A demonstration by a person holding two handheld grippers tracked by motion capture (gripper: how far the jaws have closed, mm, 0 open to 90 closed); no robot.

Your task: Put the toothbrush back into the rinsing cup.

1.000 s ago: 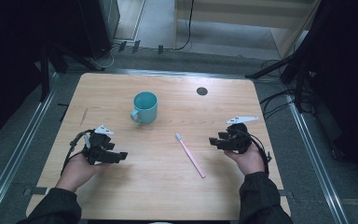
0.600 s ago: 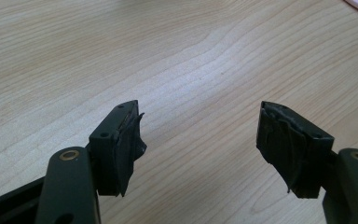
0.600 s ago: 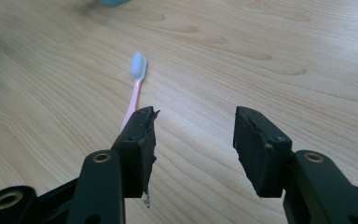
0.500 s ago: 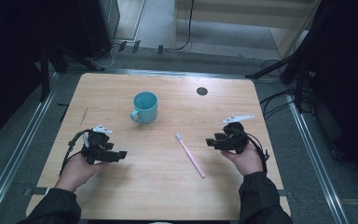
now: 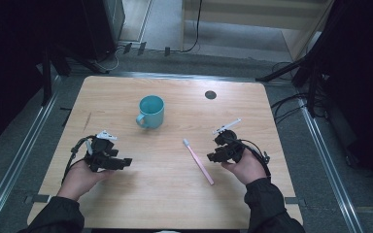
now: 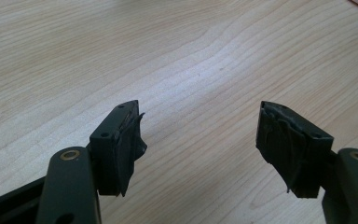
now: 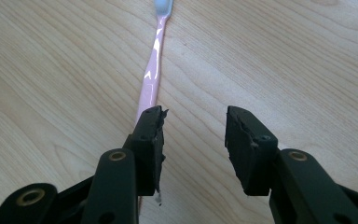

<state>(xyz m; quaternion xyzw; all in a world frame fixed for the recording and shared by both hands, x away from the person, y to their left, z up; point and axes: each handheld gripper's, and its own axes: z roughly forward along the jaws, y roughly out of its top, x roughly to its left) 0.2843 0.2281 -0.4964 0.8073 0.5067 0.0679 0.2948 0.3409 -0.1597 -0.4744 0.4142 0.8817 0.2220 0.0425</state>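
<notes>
A pink toothbrush [image 5: 197, 160] with a pale blue head lies flat on the wooden table [image 5: 184, 194], a little right of centre. A teal mug [image 5: 151, 110] stands upright farther back, its handle toward the front left. My right gripper [image 5: 212, 156] hovers just right of the toothbrush, open and holding nothing. In the right gripper view the toothbrush [image 7: 151, 70] runs away from under the left jaw, outside the gap of the gripper [image 7: 194, 121]. My left gripper [image 5: 125, 162] rests open at the front left over bare wood, and its gripper view shows it [image 6: 200, 116] with nothing between its jaws.
A dark round hole [image 5: 210, 94] sits in the tabletop at the back right. Metal rails [image 5: 29, 141] run along both sides of the table. Cables [image 5: 291, 104] and dark stands lie on the floor beyond it.
My right gripper has moved left, closer to the toothbrush. The left gripper has shifted slightly toward the table's centre. The toothbrush and the mug have stayed put.
</notes>
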